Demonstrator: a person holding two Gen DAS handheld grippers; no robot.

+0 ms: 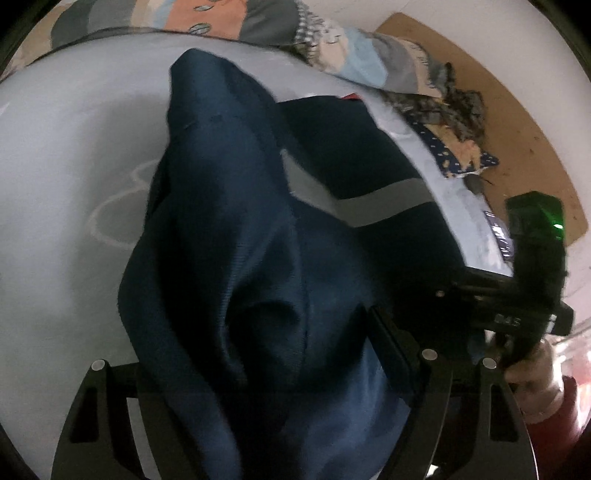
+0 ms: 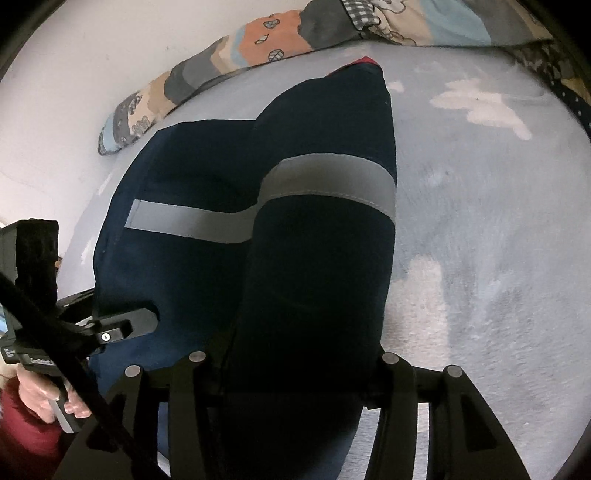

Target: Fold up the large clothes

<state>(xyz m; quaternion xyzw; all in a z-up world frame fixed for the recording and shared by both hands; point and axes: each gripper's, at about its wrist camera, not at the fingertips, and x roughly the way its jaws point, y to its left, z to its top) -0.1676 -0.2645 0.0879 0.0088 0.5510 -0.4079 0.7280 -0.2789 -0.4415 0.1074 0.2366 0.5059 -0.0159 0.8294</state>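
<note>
Mid-fold, both ends lifted. Navy garment (image 1: 229, 192) partly on the pale blue bed sheet (image 1: 66, 147), near end hauled up toward both cameras, far end lying flat by the patterned quilt (image 2: 258, 33) along the bed's edge.

Left gripper (image 1: 240, 347): jaws fairly wide, gap stuffed with a thick bunched ridge of cloth, far finger hidden under it; reads as a grip on the bunch, not a clean edge pinch. Right gripper (image 2: 293, 358): jaws about half way, dark fabric filling the whole gap, also looks clamped. Just beside each other, left one pinching the cloth's left edge in the right wrist view.

For doing this step well:
- Keep both ends level and travelling together, otherwise a skewed fold line
- Use the grey stripe (image 2: 325, 181) as a squareness check (already kinked where the upper layer overlaps the lower)
- Hold tension across the span between grips so the middle doesn't sag and crease
- Lay the lifted edge onto the far edge, then let go, not before
- Watch the left bunch: too much cloth in the jaws likely means a lumpy corner once down; worth a re-pinch at the hem if it drops wrinkled

Containers: none in either view, no basket, bin or drawer, so nothing to report inside
</note>
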